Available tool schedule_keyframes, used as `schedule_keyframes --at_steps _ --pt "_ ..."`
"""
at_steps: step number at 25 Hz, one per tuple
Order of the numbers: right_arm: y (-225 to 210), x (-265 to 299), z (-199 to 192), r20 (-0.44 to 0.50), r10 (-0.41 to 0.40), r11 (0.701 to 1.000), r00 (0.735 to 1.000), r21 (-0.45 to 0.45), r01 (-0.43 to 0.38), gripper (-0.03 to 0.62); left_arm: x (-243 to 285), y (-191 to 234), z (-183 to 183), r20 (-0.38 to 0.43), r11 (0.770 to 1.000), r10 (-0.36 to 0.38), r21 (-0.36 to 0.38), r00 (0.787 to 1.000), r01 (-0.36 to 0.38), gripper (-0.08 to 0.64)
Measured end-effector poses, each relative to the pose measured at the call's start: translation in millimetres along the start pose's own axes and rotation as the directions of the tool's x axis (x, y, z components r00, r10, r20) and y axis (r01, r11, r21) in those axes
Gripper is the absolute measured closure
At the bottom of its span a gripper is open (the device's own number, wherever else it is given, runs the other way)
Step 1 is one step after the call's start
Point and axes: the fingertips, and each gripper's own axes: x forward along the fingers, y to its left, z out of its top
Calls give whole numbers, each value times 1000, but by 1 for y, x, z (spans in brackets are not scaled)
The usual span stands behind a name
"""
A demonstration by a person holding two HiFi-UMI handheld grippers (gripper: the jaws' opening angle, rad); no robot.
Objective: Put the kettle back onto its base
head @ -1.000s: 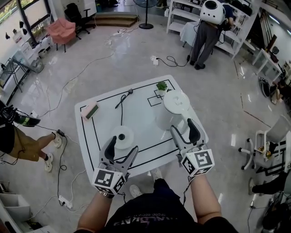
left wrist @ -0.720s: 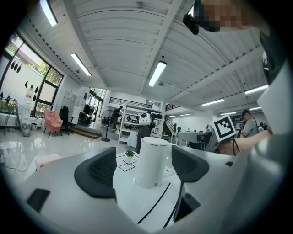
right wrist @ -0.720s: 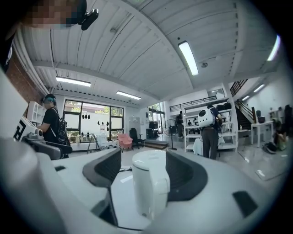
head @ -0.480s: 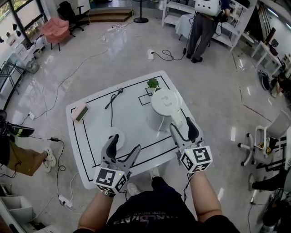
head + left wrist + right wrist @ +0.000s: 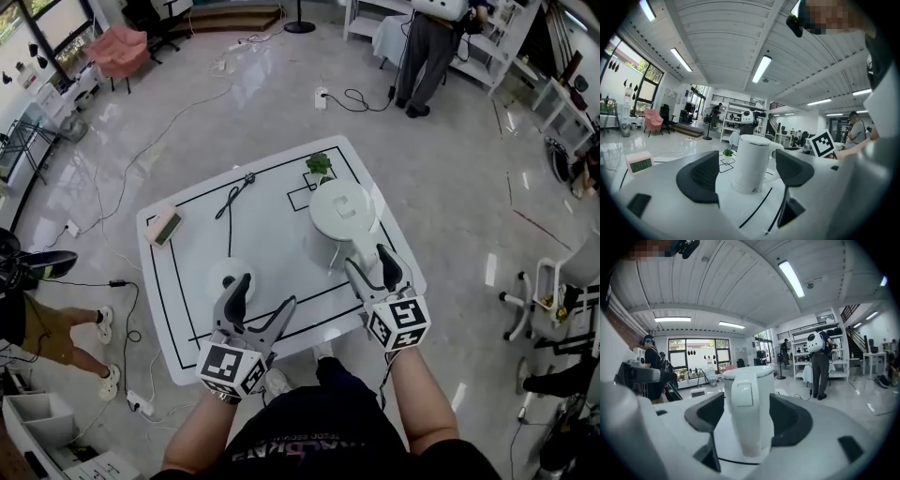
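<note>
Right gripper [image 5: 371, 262], jaws apart, is straddling the upright handle [image 5: 750, 427] of the tall white plastic kettle [image 5: 342, 208]. The round white base [image 5: 225, 277] is lying leftward, beside the left gripper [image 5: 265, 292], likewise spread.

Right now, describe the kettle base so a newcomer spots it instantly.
On the white table with black lines, look at the near-left area, just ahead of the left gripper. The base is the flat round white disc there with a black cord running away from it, unlike the tall kettle to its right.
</note>
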Motion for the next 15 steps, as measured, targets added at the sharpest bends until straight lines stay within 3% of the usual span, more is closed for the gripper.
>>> schedule_keyframes --at_steps 10,15 --pt "-5 21 -20 -76 66 998 995 -5 -67 310 8 2 -2 -12 1000 28 -13 1000 -28 195" --pt "-6 22 -22 -85 61 998 994 -15 -63 430 9 4 -3 -12 999 43 -23 999 -43 195"
